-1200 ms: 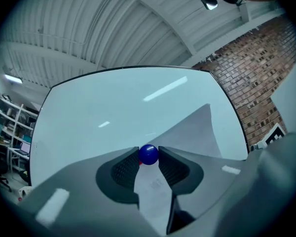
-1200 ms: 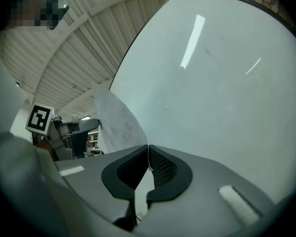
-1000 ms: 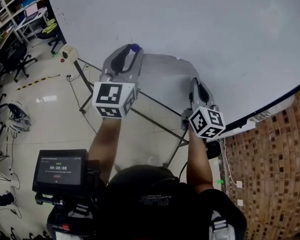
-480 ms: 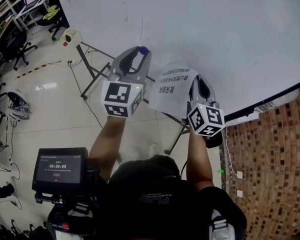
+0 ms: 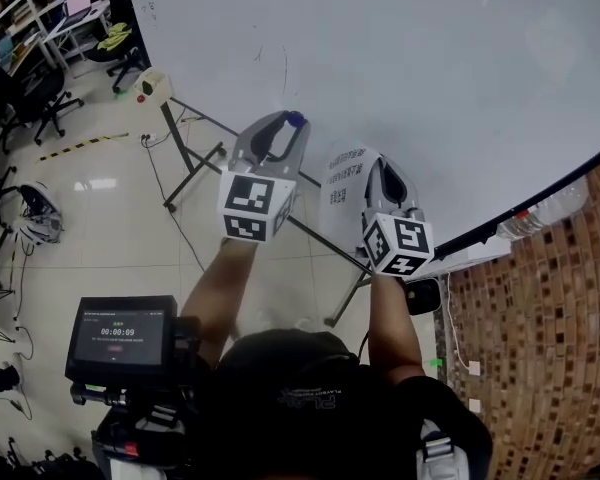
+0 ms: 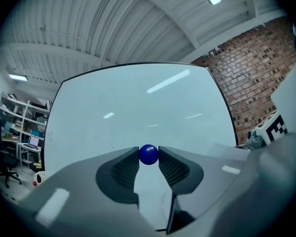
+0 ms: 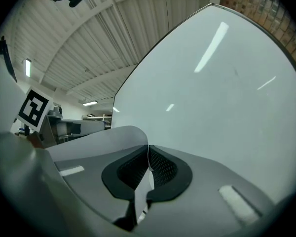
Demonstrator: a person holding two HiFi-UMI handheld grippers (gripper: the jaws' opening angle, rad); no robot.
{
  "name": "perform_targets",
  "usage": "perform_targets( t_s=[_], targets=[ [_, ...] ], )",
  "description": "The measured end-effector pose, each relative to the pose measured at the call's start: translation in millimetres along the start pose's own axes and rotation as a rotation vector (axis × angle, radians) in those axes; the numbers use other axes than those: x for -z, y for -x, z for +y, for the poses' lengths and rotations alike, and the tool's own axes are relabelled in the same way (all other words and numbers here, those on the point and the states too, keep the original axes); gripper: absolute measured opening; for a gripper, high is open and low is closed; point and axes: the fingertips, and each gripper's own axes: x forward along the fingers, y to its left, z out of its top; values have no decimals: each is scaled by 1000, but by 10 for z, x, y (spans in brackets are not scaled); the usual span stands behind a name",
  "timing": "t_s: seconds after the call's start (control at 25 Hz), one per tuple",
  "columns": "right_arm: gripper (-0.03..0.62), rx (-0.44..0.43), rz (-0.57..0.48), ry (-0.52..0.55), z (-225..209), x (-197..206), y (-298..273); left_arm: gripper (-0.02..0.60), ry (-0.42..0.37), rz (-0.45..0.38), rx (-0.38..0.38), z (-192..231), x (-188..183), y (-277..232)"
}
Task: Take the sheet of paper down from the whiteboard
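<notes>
- left hand-held gripper (image 5: 290,128): jaws set narrow, clamped on a small blue ball (image 6: 148,154) held at the very tips.
- the left gripper view shows the ball pressed between both ribbed pads, with the whiteboard (image 5: 430,68) filling the background; the head view shows only a blue dot at the nose of the gripper.
- right hand-held gripper (image 7: 148,154): jaws closed flat on the sheet of paper (image 5: 342,173), one edge of it pinched between the pads.
- the right gripper view shows the thin paper edge running through the jaw gap and the sheet curling away to the left over the jaw; no print is visible there.
- the head view shows the printed side of the sheet, with lines of dark text too small to read. the sheet hangs to the left of the right gripper, in front of the lower part of the whiteboard and between the two grippers.
- whether the sheet touches the board surface cannot be told from any view.
- the left gripper view alone shows the brick wall (image 6: 246,83) beside the board.
</notes>
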Motion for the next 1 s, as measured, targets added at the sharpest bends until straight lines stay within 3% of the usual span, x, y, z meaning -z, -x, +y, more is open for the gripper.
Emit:
perform_targets(
  t_s=[0.44,1.0],
  targets=[
    [14,-37,-3,34,86,-99,-38,124,-9,23,-31,-35,36,0],
    [14,-10,44,97,175,71,-107,123,7,31,-19,41,105,-24]
  ],
)
